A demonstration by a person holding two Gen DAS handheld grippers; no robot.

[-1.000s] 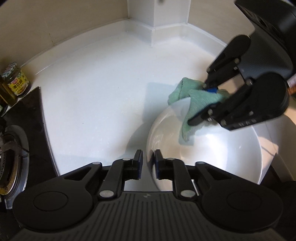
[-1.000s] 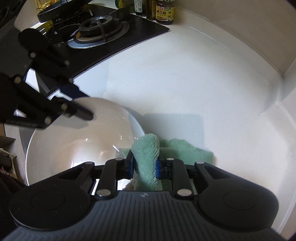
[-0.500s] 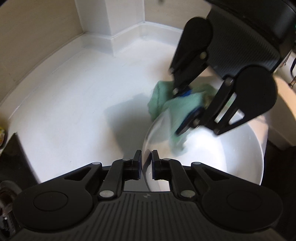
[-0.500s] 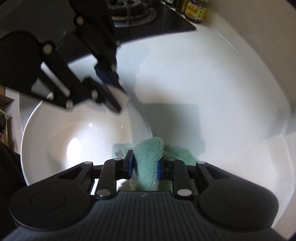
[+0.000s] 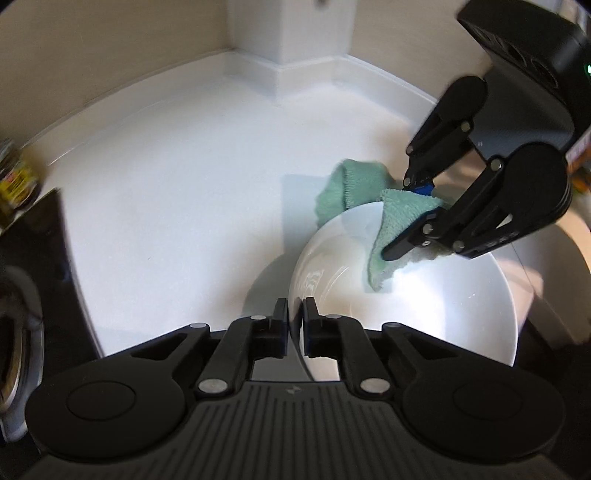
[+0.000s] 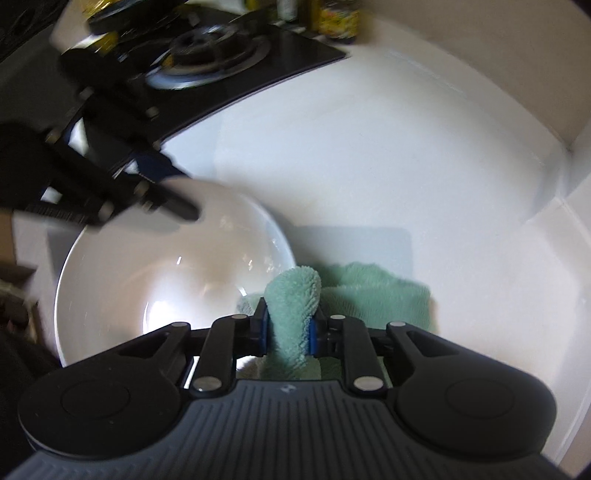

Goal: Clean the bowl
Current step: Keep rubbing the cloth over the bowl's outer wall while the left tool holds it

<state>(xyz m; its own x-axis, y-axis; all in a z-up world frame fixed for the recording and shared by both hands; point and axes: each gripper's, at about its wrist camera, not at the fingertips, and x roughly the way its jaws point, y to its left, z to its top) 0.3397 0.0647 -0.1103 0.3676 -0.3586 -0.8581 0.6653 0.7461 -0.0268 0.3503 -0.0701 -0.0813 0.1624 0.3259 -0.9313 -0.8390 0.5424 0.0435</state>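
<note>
Two grippers work one white bowl [image 5: 424, 314] at the near edge of a white surface [image 5: 177, 192]. We see the left gripper [image 5: 295, 325] with its jaws closing on the bowl's rim, the thin wall already pinched between the pads. The right gripper [image 6: 287, 330] holds a fold of green terry cloth [image 6: 295, 306]; its jaws are closing, and the fold fills the gap between them. In the left wrist view the cloth drapes over the far rim, part inside the bowl, part lying outside on the surface. We judge the wiping under way but unfinished: the cloth meets only the rim and upper wall, while the glossy bottom is untouched by it. No dirt is discernible on the bowl. Around it stand a black gas hob [image 6: 229, 70] with its burner, and jars [image 6: 338, 20] at the wall, all well apart. Nothing blocks the bowl; only the two grippers crowd each other.
</note>
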